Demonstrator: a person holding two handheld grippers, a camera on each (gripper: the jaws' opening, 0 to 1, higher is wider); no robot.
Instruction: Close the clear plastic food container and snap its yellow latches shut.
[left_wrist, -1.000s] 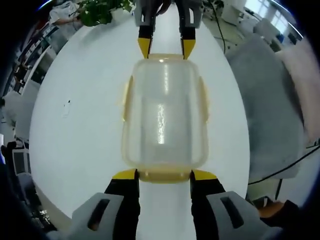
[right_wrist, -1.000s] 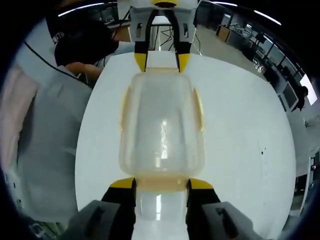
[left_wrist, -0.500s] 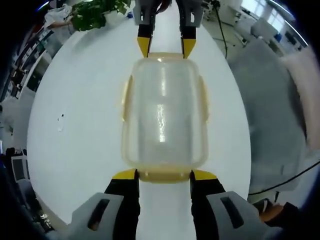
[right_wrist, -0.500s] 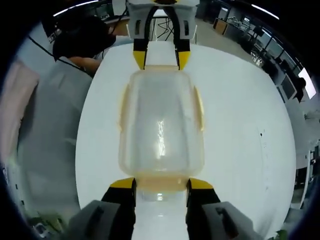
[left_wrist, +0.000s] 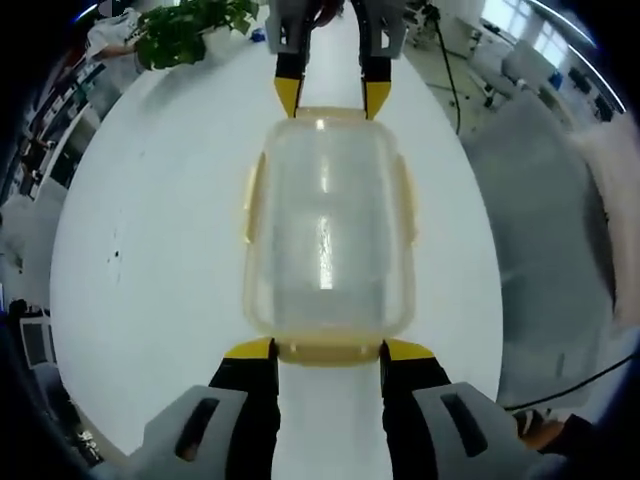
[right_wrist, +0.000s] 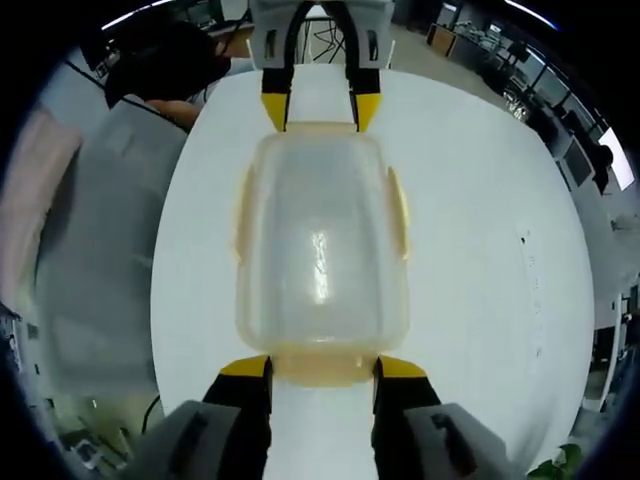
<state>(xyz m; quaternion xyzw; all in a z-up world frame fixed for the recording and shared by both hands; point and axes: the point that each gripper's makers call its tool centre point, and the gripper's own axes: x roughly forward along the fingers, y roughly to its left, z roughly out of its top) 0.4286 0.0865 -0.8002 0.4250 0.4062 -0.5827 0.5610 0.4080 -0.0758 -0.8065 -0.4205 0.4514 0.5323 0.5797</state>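
Right now I am seeing the clear food container (left_wrist: 327, 225) sitting lid-on at the middle of the white bench (left_wrist: 150, 250). My left tool (left_wrist: 327, 352) is reaching in level from 6 o'clock, its yellow tips spread and bracketing the near end latch (left_wrist: 330, 350). My right tool (left_wrist: 331, 95) is facing it from 12 o'clock, spread likewise at the far end.

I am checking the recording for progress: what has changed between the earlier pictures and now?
Nothing about the container visibly changed; just the surroundings shifted slightly, so the cameras moved. The left gripper and right gripper keep their yellow-tipped jaws at opposite end latches.
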